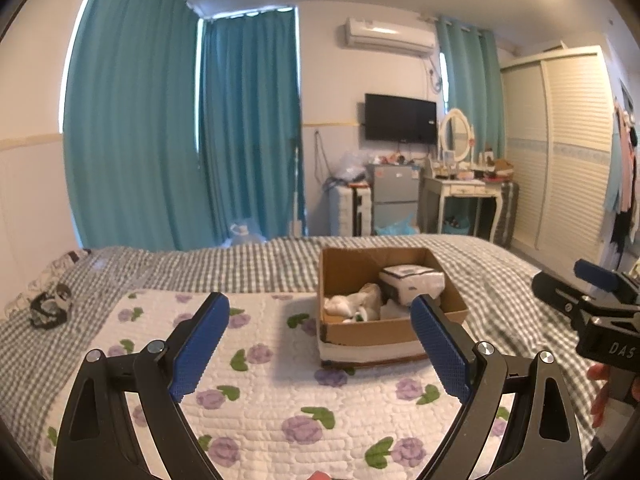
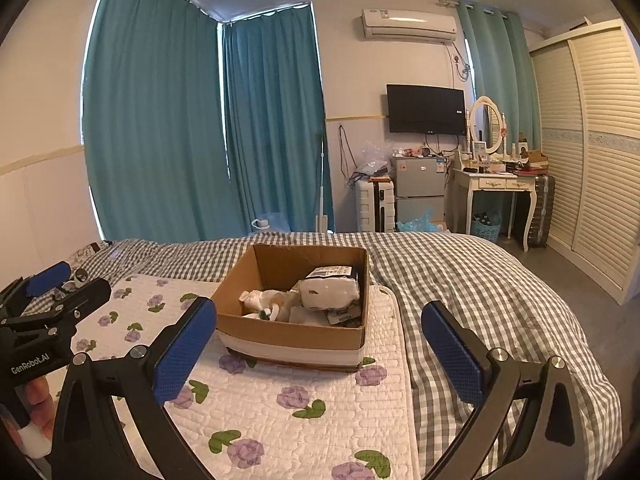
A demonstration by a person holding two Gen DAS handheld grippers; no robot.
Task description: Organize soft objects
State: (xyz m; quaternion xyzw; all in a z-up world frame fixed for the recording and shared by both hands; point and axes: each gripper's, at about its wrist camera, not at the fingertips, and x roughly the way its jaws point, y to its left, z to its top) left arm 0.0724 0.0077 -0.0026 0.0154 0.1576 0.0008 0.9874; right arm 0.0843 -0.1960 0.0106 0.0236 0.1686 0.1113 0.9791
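Note:
A brown cardboard box (image 1: 360, 334) stands on a white quilted pad with purple flowers (image 1: 260, 392) on the bed; it also shows in the right wrist view (image 2: 288, 336). Inside lie a white plastic-wrapped pack (image 1: 412, 280) (image 2: 328, 290) and a crumpled white soft item (image 1: 354, 304) (image 2: 264, 300). My left gripper (image 1: 320, 312) is open and empty, in front of the box. My right gripper (image 2: 318, 320) is open and empty, its left finger near the box's front left corner. A black-and-white soft item (image 1: 50, 306) lies far left on the bed.
The bed has a grey checked cover (image 2: 460, 280). Teal curtains (image 2: 160, 120) hang behind. A small fridge (image 2: 418, 188), a white dressing table (image 2: 496, 184) and a louvred wardrobe (image 2: 592, 140) stand at the far right. Bare floor (image 2: 592, 312) lies right of the bed.

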